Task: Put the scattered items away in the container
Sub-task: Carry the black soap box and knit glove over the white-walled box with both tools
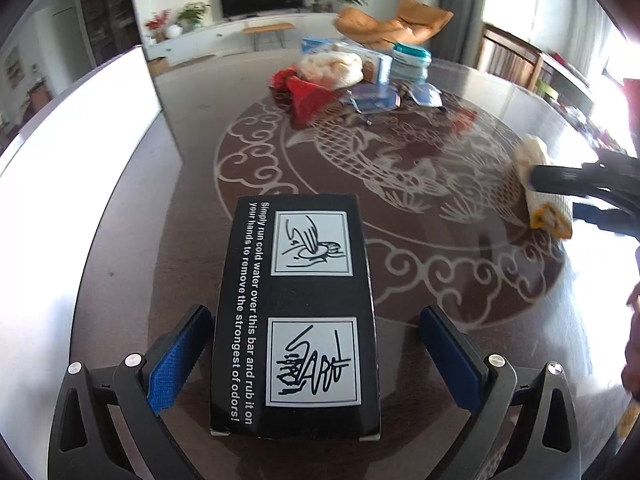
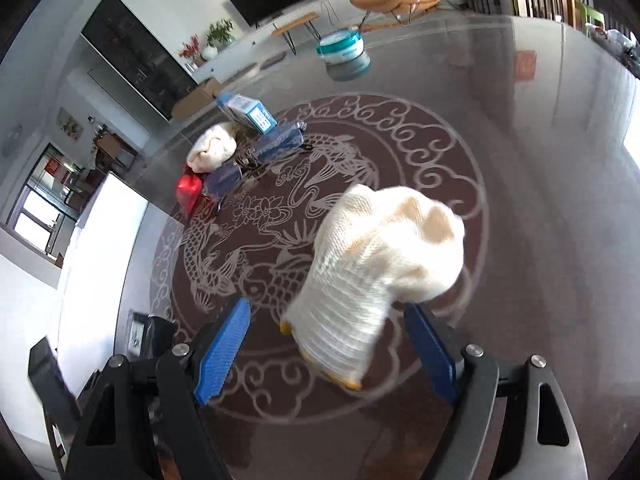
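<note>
Glove (image 2: 380, 276) (white knit) lies between spread right fingers (image 2: 226, 350), touching neither

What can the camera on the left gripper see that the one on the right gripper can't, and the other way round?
Only the left view shows the printed top of the black box, lying between the left gripper's open blue pads, untouched. It also shows the right gripper from outside.

Only the right view shows the right gripper's own pads, open around the white glove; whether a pad touches it I cannot tell.

Both show the glove, the patterned table, the far pile with a red item and a teal tub, the TV and an orange chair.
</note>
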Tool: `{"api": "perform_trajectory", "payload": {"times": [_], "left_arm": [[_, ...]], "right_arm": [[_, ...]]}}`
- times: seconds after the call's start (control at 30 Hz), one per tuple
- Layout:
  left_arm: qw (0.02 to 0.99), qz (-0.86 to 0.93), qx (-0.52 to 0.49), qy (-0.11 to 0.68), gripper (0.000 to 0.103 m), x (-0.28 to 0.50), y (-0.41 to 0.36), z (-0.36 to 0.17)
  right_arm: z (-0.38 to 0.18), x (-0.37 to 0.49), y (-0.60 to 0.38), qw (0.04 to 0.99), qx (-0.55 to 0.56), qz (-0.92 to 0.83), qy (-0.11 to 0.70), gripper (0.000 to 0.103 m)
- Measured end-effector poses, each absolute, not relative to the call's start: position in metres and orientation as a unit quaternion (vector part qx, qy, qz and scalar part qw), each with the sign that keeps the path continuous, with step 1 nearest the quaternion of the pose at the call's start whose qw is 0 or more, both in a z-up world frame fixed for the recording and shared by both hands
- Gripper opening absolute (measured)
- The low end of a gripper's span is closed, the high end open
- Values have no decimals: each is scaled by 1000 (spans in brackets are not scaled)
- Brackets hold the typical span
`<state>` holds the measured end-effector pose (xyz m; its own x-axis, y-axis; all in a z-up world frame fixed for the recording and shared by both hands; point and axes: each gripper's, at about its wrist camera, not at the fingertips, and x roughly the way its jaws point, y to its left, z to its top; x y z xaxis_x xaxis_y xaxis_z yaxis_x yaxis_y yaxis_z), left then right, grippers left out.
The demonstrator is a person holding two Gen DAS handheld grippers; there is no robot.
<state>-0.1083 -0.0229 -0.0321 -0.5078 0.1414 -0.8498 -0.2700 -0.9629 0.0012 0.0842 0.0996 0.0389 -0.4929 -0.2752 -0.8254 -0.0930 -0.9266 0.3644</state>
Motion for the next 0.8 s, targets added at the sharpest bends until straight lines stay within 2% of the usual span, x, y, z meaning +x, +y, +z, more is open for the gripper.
{"api": "perform_trajectory", "payload": {"times": [0.03,0.07,0.1,0.13,0.17,0.33,0.53,0.67,0.8], "left_arm": [[121,866,-480,70,102,-107,-25,-32],[119,869,-475,69,90,-105,-28,-30],[116,873,-469,65,69,-102,-31,-28],[116,875,-466,60,59,-101,-36,-25],[123,873,-469,48,58,-100,-40,-22],[131,881,-455,-11,58,-84,-64,-6],[139,884,-443,-60,58,-59,-81,14],[150,898,-407,-78,58,-45,-104,63],[129,911,-383,-85,58,-43,-160,105]], "right_arm": [[39,80,95,41,500,-851,-154,73],[39,78,90,25,502,-856,-117,41],[37,78,88,25,505,-858,-97,30],[36,79,88,32,504,-858,-93,30],[37,81,91,36,505,-858,-91,30],[58,113,107,89,487,-860,-123,30],[66,163,101,126,477,-866,-79,30],[79,169,80,150,470,-866,-78,30],[119,165,18,209,434,-876,-42,30]]}}
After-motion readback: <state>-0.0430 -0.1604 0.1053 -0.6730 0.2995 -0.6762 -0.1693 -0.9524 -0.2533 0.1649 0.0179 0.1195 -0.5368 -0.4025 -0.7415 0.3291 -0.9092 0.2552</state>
